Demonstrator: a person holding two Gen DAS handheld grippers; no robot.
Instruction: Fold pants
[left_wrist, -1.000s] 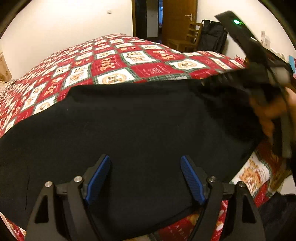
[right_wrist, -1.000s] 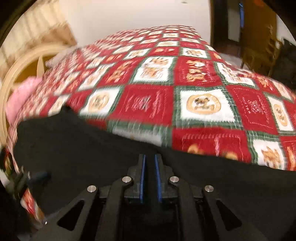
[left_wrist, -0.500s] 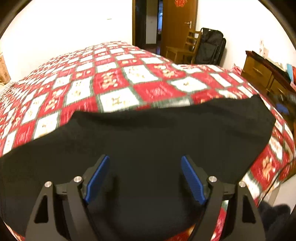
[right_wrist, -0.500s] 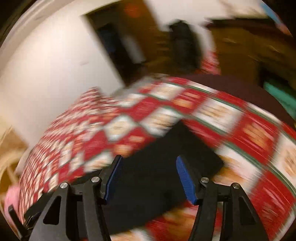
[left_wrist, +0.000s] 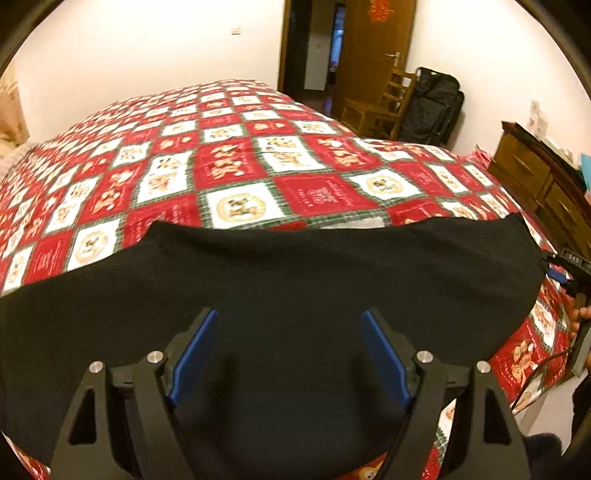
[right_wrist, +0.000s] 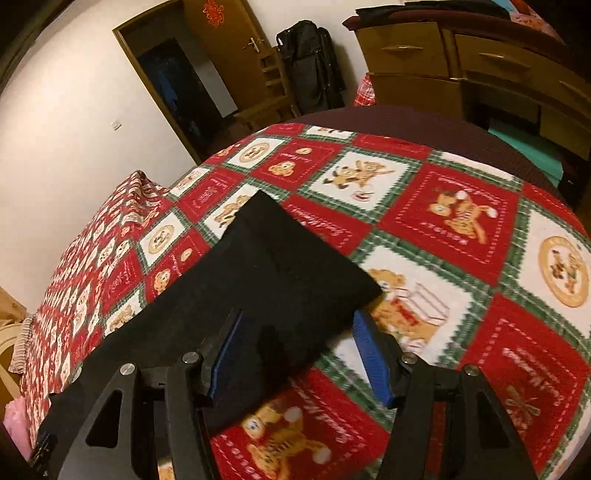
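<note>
Your black pants (left_wrist: 295, 280) lie flat on the bed (left_wrist: 236, 173); both the left gripper (left_wrist: 290, 354) and right gripper (right_wrist: 295, 354) have fingers apart, holding nothing. Next, you likely grip an end for 1 more fold.

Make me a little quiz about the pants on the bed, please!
1. True or false: the black pants lie on the red checked quilt.
2. What is the left gripper holding?
A. the pants
B. nothing
C. a pillow
3. Fill in: the right gripper hangs over one ____ of the pants.

Key
1. True.
2. B: its pads are wide apart above the cloth.
3. Corner; it too is open, gripping nothing.
</note>
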